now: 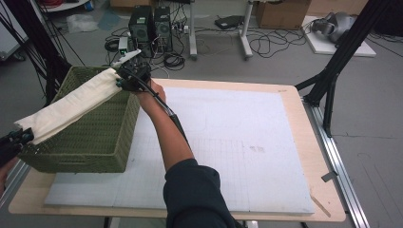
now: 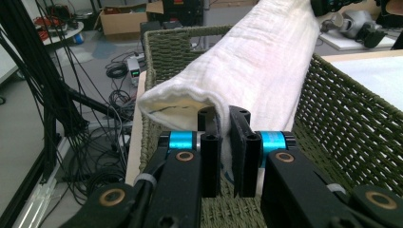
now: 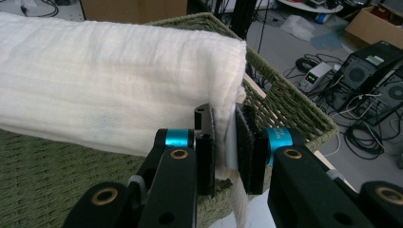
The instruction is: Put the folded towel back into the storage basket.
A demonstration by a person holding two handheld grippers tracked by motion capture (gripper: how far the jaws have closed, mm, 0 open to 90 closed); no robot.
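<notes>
left gripper (image 2: 223,142): jaws pinched folded cream cloth (image 1: 71,104) at 8 o'clock | right gripper (image 3: 227,142): jaws pinched its 1 o'clock end | cloth spanned green wicker basket (image 1: 95,137)

A lab: computer towers (image 1: 151,26), floor cables (image 1: 266,45), black rig frames (image 1: 343,52).

The cloth (image 2: 256,61) is cream woven fabric, matt, finely ribbed, soft-looking; the basket (image 1: 90,137) is green wicker, rough and matt; the table (image 1: 323,209) shows pale smooth wood at its 3 o'clock edge; its white mat (image 1: 228,142) looks matt, faintly gridded.
</notes>
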